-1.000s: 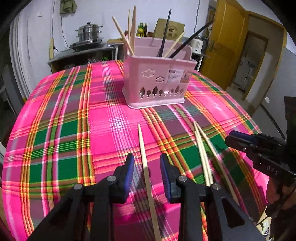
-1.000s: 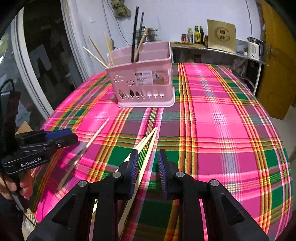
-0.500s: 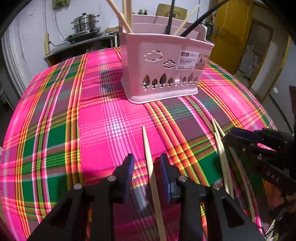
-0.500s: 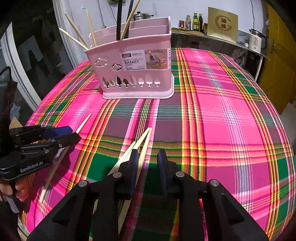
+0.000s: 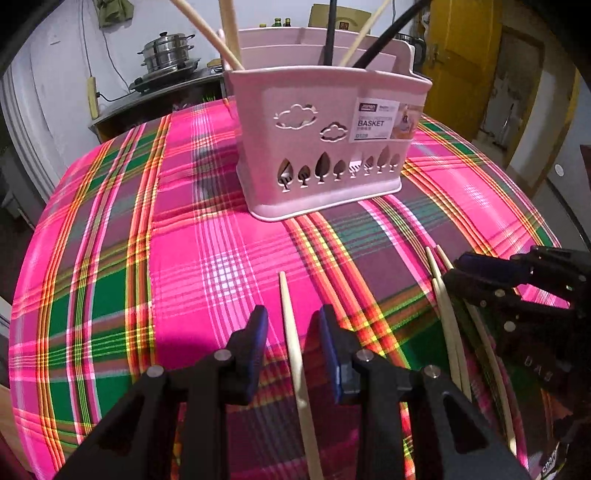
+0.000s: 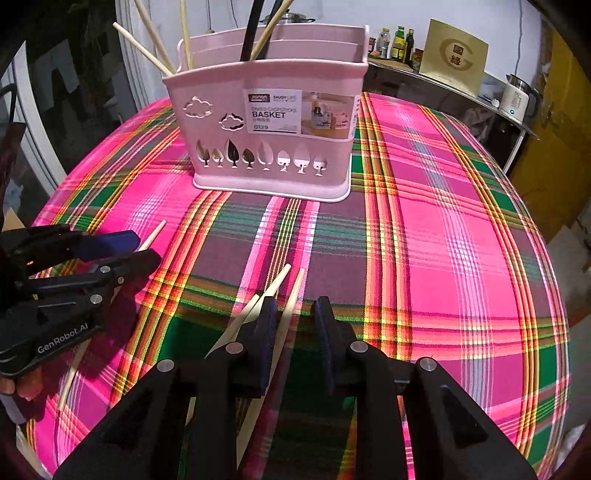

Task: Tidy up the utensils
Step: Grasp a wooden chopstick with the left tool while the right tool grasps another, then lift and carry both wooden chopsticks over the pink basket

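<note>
**Grippers low over loose chopsticks at the table's near edge**

Chopsticks are scattered on the plaid tablecloth (image 5: 221, 266), and both grippers hang right over them. The left gripper (image 5: 291, 325) has its jaws spread, and a single wooden chopstick (image 5: 290, 325) lies flat on the cloth in the gap between the blue pads (image 5: 258, 332), touching neither that I can tell. Its tip points toward the pink chopstick basket (image 5: 325, 147), which stands farther back, toward the middle of the table.

Over on the right side, the right gripper (image 6: 295, 325) is parted too. A pair of wooden chopsticks (image 6: 286, 295) lies beneath it near the same edge, tips close together and aimed at the basket: one runs through the gap between the pads, the other passes under the left-hand finger (image 6: 264, 332).

The basket already holds several wooden chopsticks (image 6: 147, 48) leaning out at its left end, and black chopsticks (image 6: 251, 29) standing with a pale one in a compartment nearer the middle. A "BASKET" label (image 6: 288, 110) faces the cameras.
</note>
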A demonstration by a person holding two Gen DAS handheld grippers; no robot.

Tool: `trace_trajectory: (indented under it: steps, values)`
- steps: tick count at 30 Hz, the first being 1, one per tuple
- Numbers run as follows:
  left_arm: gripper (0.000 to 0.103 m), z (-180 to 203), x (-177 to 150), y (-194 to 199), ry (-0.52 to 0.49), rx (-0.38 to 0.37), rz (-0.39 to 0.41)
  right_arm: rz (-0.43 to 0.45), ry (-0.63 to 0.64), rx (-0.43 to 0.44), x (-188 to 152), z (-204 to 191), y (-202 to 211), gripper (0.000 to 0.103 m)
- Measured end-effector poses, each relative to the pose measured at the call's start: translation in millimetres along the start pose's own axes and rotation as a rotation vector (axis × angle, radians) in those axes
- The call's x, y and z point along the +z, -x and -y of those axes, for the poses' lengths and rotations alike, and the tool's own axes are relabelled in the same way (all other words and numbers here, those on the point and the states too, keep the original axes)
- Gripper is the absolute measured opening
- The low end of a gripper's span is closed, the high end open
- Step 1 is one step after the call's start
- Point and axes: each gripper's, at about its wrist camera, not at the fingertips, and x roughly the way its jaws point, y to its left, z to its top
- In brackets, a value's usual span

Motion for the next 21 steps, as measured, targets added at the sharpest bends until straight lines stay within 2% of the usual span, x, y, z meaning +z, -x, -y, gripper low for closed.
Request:
trace_trajectory:
  steps: [3,7,14,21]
  values:
    - [0.020,2,2,1,-0.001,-0.008,-0.009,-0.014,0.000,0.013,4,1,-2,0.008]
    - [0.008,6,3,0,-0.013,-0.018,-0.017,-0.024,-0.014,0.044,7,5,-4,0.005]
    - [0.006,0,6,8,0.011,-0.046,-0.016,0.021,-0.038,0.092,9,13,12,0.005]
    - [0.007,-6,20,48,0.025,-0.075,0.070,0.110,-0.047,0.121,21,19,46,0.005]
